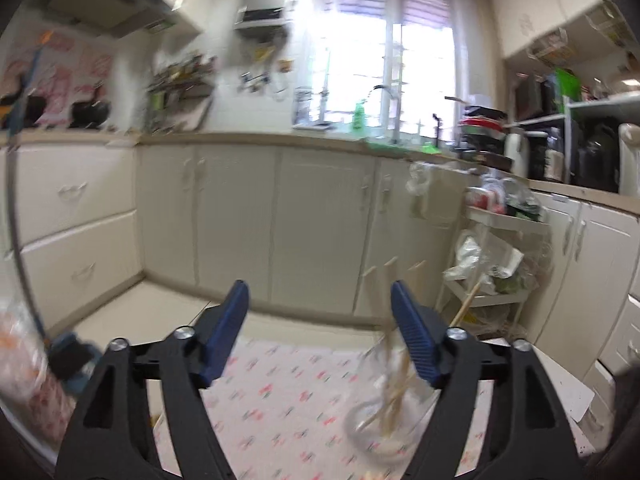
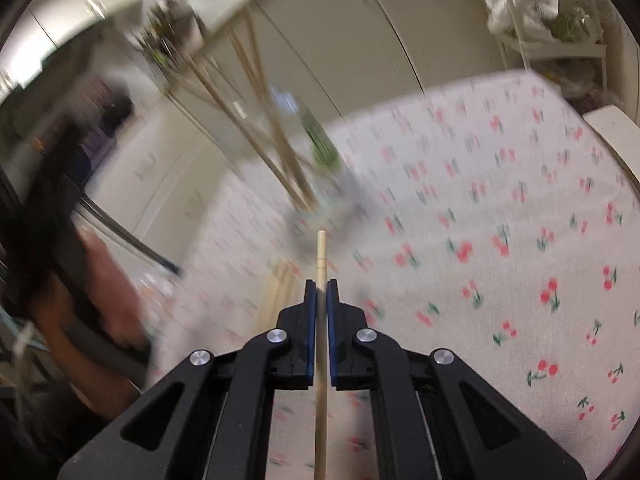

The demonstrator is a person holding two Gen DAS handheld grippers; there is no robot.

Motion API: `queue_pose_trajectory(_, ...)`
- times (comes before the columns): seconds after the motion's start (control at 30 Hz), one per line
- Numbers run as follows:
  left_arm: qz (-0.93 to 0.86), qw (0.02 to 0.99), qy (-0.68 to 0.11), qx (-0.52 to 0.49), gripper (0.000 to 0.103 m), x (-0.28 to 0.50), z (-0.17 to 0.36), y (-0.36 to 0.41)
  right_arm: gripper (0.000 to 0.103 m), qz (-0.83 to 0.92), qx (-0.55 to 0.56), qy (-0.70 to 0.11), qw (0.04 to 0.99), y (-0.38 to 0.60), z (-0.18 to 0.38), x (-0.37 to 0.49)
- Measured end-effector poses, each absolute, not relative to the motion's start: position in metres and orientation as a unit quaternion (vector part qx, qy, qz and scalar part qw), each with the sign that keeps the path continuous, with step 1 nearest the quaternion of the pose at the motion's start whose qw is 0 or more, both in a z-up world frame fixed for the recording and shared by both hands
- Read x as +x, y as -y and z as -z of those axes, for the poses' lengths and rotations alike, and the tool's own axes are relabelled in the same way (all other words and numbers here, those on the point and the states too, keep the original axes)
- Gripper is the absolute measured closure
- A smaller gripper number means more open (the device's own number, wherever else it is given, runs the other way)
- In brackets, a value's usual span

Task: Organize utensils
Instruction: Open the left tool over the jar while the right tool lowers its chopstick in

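The desk (image 2: 500, 200), covered by a white cloth printed with red cherries, lay beneath and ahead of both tongs. Beyond it ran a row of pale cabinets (image 1: 280, 220), with a wire cart (image 1: 496, 264) of bags ahead and to the right of the left tongs.

A clear glass jar (image 1: 384, 412) stood on the cloth just inside the right finger of the left tongs, low in that view. In the right wrist view it appeared straight ahead of the right tongs, blurred by motion. Several wooden chopsticks (image 1: 394, 396) stood in it, leaning and fanned outward at their tops.

The left tongs (image 1: 320, 304) were spread wide apart and gripped nothing. The right tongs (image 2: 321, 286) were pressed together on a single chopstick (image 2: 321, 256), which ran lengthwise between the fingers, its squared end projecting forward toward the jar. A few more chopsticks (image 2: 276, 284) lay flat on the cloth just left of the right tongs.

The clamped chopstick was judged light, stiff and smooth, so liable to slide or swivel between the pads. A hold near mid-length, as shown, would probably steady it best. The jar was judged fragile and easily tipped by its leaning load. It would be best steadied round its wall.
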State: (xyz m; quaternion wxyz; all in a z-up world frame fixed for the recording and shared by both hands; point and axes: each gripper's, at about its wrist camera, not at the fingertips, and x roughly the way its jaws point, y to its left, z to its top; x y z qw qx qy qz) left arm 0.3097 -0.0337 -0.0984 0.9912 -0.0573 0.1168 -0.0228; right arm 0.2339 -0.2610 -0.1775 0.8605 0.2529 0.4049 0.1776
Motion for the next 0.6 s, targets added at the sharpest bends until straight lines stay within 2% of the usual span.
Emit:
queue_pose_trajectory(0.2, -0.025, 0.976, -0.175, -0.124, 0.029, 0.298, 0.145, -0.009, 0.097, -0.179, 0.289, -0.277, 0.899, 0.265, 0.115, 0.237)
queue_pose_trajectory(0.37, -0.036, 0.975, -0.173, -0.139, 0.029, 0.293, 0.159, -0.019, 0.097, -0.157, 0.282, -0.193, 0.927, 0.255, 0.071, 0.269)
queue_pose_trajectory(0.6, -0.026, 0.974, -0.179, -0.14, 0.028, 0.297, 0.169, -0.018, 0.097, -0.118, 0.263, -0.131, 0.948, 0.238, 0.053, 0.331)
